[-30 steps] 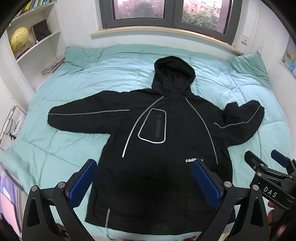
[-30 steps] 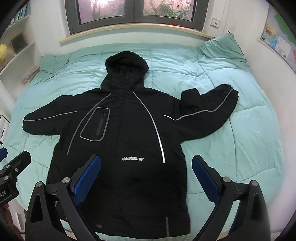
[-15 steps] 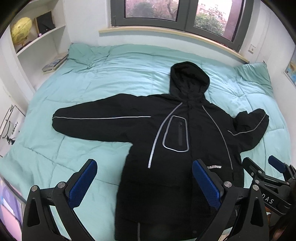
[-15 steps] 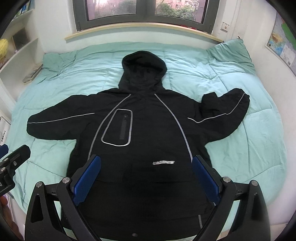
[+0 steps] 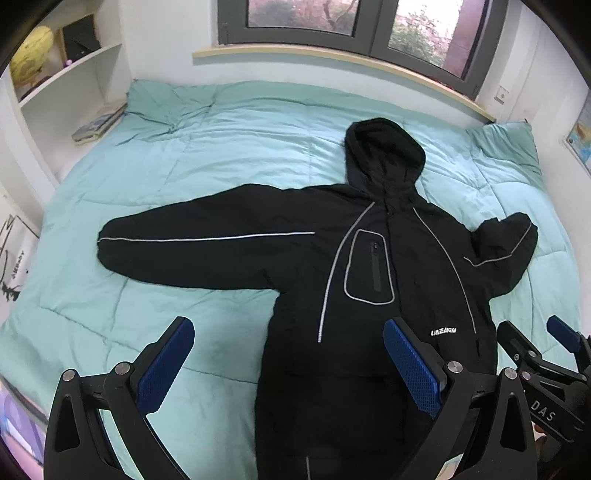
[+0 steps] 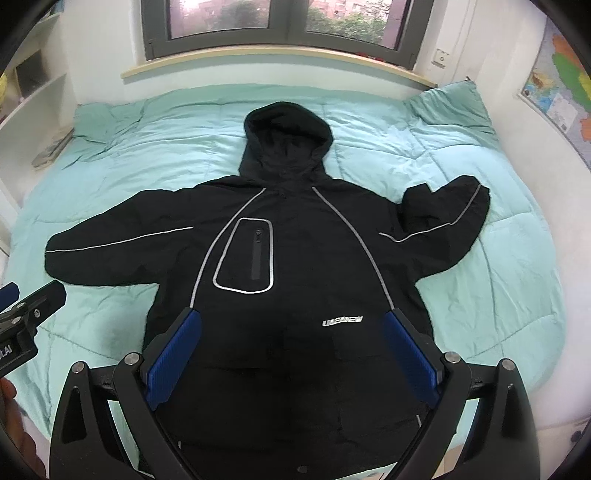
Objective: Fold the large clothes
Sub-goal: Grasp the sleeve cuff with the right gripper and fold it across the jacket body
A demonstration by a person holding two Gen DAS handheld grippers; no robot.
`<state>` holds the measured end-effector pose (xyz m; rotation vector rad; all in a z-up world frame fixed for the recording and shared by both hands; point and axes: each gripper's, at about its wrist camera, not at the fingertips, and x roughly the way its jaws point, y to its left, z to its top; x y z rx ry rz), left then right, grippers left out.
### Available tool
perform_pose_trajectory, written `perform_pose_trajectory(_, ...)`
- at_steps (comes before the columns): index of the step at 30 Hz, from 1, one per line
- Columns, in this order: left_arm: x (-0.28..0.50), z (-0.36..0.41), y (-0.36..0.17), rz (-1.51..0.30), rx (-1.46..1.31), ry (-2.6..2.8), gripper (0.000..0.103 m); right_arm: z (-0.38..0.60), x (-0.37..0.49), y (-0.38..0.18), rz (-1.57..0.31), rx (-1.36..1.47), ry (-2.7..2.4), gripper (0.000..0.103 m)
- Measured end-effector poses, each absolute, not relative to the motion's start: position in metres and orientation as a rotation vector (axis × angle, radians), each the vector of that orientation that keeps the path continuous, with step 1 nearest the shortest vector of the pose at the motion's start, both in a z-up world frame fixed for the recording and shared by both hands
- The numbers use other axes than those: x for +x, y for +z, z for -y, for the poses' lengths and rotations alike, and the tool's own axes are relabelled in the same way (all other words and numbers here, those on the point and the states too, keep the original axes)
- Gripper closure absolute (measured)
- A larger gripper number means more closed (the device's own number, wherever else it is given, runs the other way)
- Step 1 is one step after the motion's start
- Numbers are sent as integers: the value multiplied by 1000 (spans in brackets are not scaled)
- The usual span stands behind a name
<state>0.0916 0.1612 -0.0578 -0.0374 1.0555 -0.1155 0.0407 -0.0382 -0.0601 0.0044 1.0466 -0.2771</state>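
Left fingers: the left gripper (image 5: 288,363) has its two blue-padded fingers (image 5: 166,363) spread wide with nothing between them; it hangs above the near edge of the bed, over quilt on one side and the jacket's hem side on the other.
Right fingers: the right gripper (image 6: 293,354) is likewise spread wide and holds nothing; its blue pads (image 6: 173,354) frame the lower front of the jacket from above, apart from the cloth.
Gripper count: two, each visible at the edge of the other's view.
Jacket: one black hooded jacket (image 6: 295,266) lies front up and flat on the quilt, hood (image 6: 286,136) pointing toward the window.
Sleeves: two; the left sleeve (image 5: 192,251) stretches straight out to the side, the right sleeve (image 6: 443,221) is bent, its cuff turned back toward the hood.
Trim: grey reflective lines run along both sleeves and down the chest; one outlined chest pocket (image 6: 245,254) with a zip; one small white logo (image 6: 342,321) low on the front.
Bed cover: one mint-green quilt (image 5: 240,147) under the jacket, rumpled at the far corners.
Window: one dark-framed window (image 6: 280,26) above the far side of the bed.
Shelves: white shelving (image 5: 70,77) to the left holds one yellow globe (image 5: 31,55), a dark box and a low stack of books (image 5: 98,125).
Wall: one map (image 6: 561,92) on the right.
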Motion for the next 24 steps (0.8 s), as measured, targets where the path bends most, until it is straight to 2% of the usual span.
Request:
perform_pose_trajectory(10,82,-83,-45,-1016,-26,-119,1,123,41,-50,-997,7,-262,4)
perform_pose_trajectory(24,112,174,-94,-1111,-8,-358,1,408,35,-63,-981,154,-422,4)
